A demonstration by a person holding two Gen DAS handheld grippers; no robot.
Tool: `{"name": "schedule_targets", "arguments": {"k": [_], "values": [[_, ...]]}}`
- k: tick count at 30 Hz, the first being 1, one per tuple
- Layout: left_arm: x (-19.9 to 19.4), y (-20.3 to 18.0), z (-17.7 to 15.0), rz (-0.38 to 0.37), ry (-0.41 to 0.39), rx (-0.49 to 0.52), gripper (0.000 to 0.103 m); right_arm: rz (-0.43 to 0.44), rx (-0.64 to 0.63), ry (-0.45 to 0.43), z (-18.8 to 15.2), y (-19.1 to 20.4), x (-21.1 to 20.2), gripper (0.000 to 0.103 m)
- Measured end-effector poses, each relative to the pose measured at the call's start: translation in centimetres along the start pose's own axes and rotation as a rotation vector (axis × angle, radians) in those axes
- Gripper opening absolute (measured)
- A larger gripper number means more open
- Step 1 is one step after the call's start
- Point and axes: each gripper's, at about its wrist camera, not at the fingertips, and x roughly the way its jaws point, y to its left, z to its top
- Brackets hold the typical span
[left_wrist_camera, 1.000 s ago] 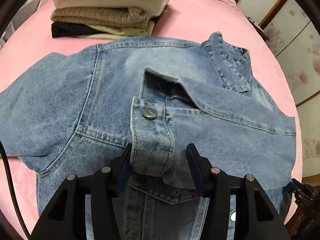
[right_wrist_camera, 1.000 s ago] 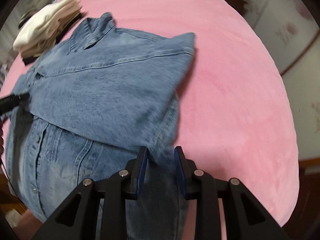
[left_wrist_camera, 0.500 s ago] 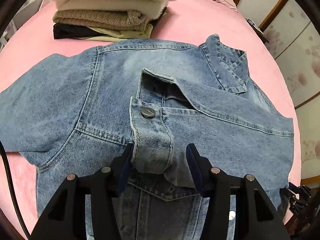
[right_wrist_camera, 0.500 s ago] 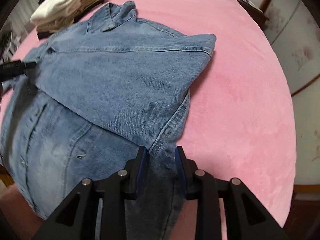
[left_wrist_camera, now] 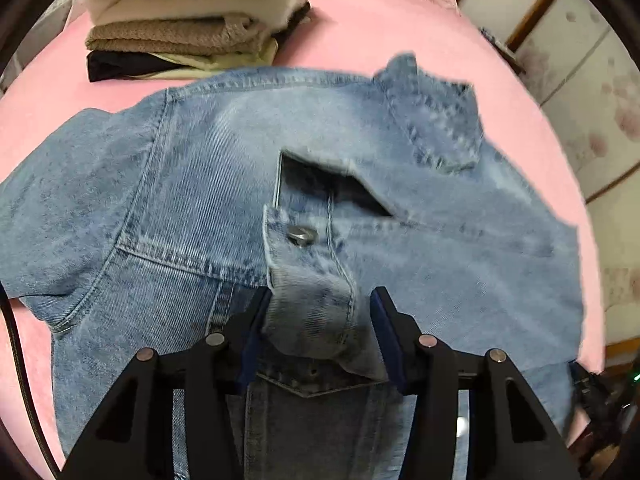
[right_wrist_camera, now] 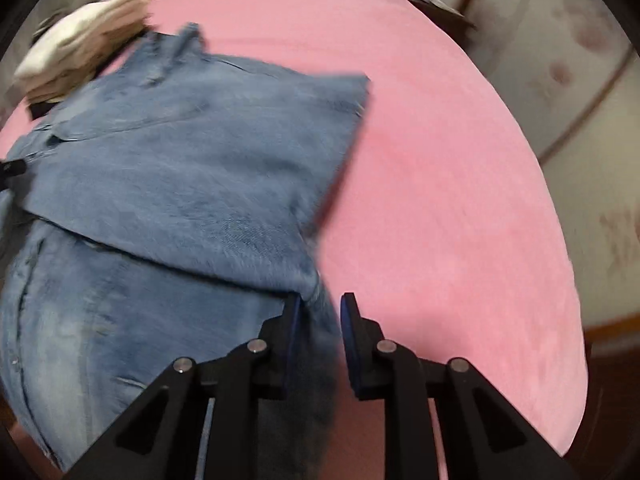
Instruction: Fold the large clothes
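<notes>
A blue denim jacket (left_wrist_camera: 208, 200) lies spread on the pink bed, one sleeve folded across its front. In the left wrist view my left gripper (left_wrist_camera: 318, 310) has its jaws apart on either side of the sleeve cuff (left_wrist_camera: 310, 284), which carries a metal button (left_wrist_camera: 302, 235). In the right wrist view the jacket (right_wrist_camera: 168, 184) fills the left half. My right gripper (right_wrist_camera: 320, 308) sits at the jacket's side edge with a narrow gap between the jaws and a fold of denim between them.
A stack of folded clothes (left_wrist_camera: 188, 20), white, beige and black, sits at the far end of the pink bed (left_wrist_camera: 380, 28); it also shows in the right wrist view (right_wrist_camera: 76, 44). Bare pink bed (right_wrist_camera: 460, 200) lies right of the jacket. Patterned wall panels (left_wrist_camera: 592, 80) stand beyond.
The right gripper's view swung and its jaws widened slightly at the jacket edge. The left gripper stayed around the cuff, with the jacket shifting a little.
</notes>
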Motion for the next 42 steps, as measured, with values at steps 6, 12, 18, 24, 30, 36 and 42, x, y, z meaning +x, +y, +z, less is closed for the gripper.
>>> {"name": "schedule_targets", "arguments": {"k": [6, 12, 18, 24, 30, 36, 42], "values": [[-0.4, 0.7, -0.6, 0.022, 0.012, 0.043, 0.049, 0.025, 0.021, -0.002, 0.9, -0.6, -2.4, 0.020], [-4.8, 1.9, 0.5, 0.031, -0.085, 0.025, 0.049, 0.061, 0.074, -0.102, 3.1, -1.1, -6.3, 0.020], [-4.4, -0.8, 4.2, 0.014, -0.174, 0.044, 0.049, 0.085, 0.174, -0.202, 8.6, -0.2, -6.1, 0.020], [1.2, -4.3, 6.3, 0.021, -0.144, 0.069, 0.049, 0.123, 0.177, -0.203, 13.8, 2.5, -1.1, 0.020], [5.2, -3.9, 5.8, 0.062, -0.104, 0.119, 0.046, 0.044, 0.119, -0.112, 15.7, 3.5, 5.1, 0.006], [5.3, -4.4, 5.3, 0.074, -0.101, 0.193, 0.046, -0.067, 0.164, -0.100, 14.9, 0.8, 5.8, 0.005], [3.3, -4.5, 5.9, 0.054, -0.058, 0.152, 0.048, -0.075, 0.127, -0.048, 15.1, 1.8, 3.9, 0.007]]}}
